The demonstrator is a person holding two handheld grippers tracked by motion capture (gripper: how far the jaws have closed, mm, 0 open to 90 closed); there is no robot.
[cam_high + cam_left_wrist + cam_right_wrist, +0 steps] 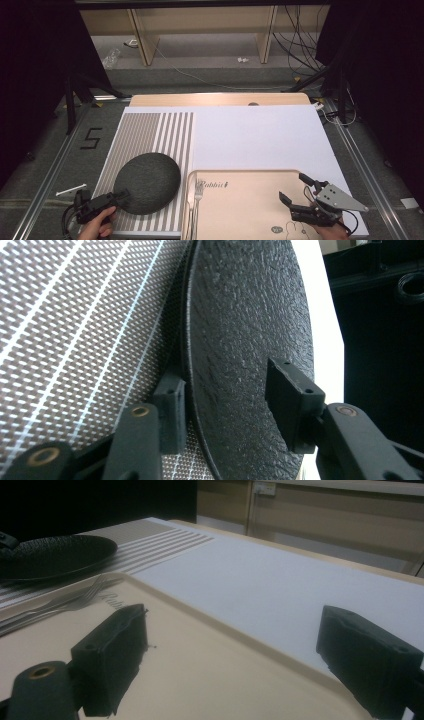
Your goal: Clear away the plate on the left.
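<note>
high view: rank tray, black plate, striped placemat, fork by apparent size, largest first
1. Striped placemat, though the plate hides part of it.
2. Tray, cut off by the frame's bottom edge, so it could rival the placemat.
3. Black plate.
4. Fork, clearly smallest.

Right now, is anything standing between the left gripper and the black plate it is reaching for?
Nothing visible does. The left gripper already straddles the rim of the black plate on the striped placemat: in the left gripper view one jaw sits under the rim, the other above the plate's face with a gap, so the pads are not yet pressing.
</note>
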